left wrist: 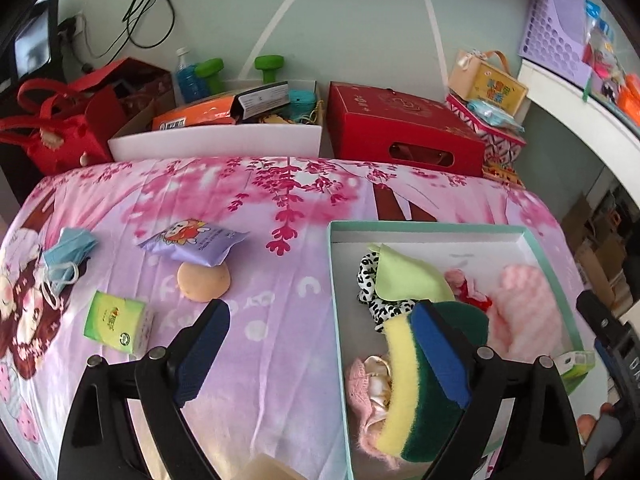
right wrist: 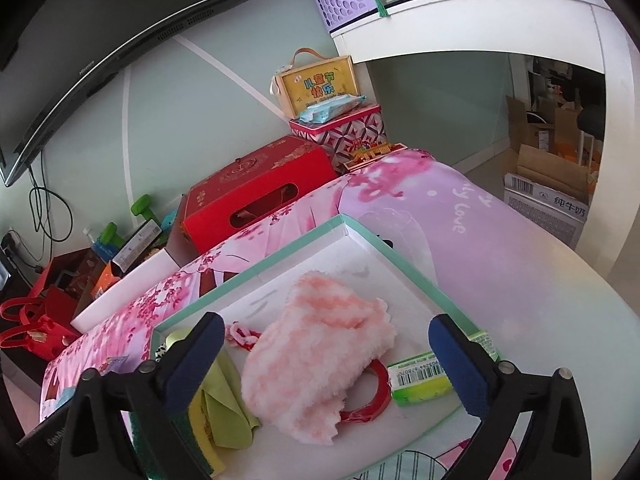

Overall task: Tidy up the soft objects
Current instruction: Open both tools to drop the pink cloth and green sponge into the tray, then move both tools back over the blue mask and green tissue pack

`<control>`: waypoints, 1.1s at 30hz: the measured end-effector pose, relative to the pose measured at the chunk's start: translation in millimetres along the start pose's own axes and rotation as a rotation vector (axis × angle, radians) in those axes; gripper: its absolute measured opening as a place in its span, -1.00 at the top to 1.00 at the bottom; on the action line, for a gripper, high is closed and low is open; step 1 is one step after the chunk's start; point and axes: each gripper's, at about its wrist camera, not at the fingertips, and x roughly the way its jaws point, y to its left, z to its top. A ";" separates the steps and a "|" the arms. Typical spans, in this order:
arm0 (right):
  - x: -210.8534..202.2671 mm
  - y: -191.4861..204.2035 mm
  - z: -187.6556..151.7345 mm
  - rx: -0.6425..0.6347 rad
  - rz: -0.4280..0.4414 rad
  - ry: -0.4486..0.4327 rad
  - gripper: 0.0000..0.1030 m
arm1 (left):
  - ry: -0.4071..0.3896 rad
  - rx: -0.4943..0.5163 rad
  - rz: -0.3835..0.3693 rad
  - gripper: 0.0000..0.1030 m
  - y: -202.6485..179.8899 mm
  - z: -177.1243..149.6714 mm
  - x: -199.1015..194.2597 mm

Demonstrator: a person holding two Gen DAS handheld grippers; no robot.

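Note:
A teal-rimmed white box [left wrist: 432, 226] [right wrist: 280, 260] lies on the pink flowered cloth [left wrist: 280, 280]. In it are a yellow and green sponge [left wrist: 404, 392], a light green cloth [left wrist: 404, 276], a black-and-white spotted piece [left wrist: 368, 276], a pink knitted piece [left wrist: 364, 400] and a fluffy pink towel [left wrist: 524, 304] [right wrist: 316, 356]. My left gripper [left wrist: 320, 356] is open and straddles the box's left rim, one finger over the sponge. Over the towel, my right gripper [right wrist: 328, 360] is open and its pads are clear of it. An orange puff [left wrist: 204, 282], purple packet [left wrist: 192, 242], blue mask [left wrist: 66, 256] and green tissue pack [left wrist: 118, 324] lie left of the box.
A second green tissue pack [right wrist: 420, 380] and a red ring [right wrist: 372, 396] are in the box beside the towel. Behind the table stand a red carton [left wrist: 400, 128], a white bin [left wrist: 216, 140] and a red bag [left wrist: 60, 128]. A white desk [right wrist: 480, 20] rises at right.

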 end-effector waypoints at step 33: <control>7.4 14.0 -13.0 -0.194 -0.241 0.198 -1.00 | 0.148 -0.270 0.111 -0.98 60.5 -22.3 25.2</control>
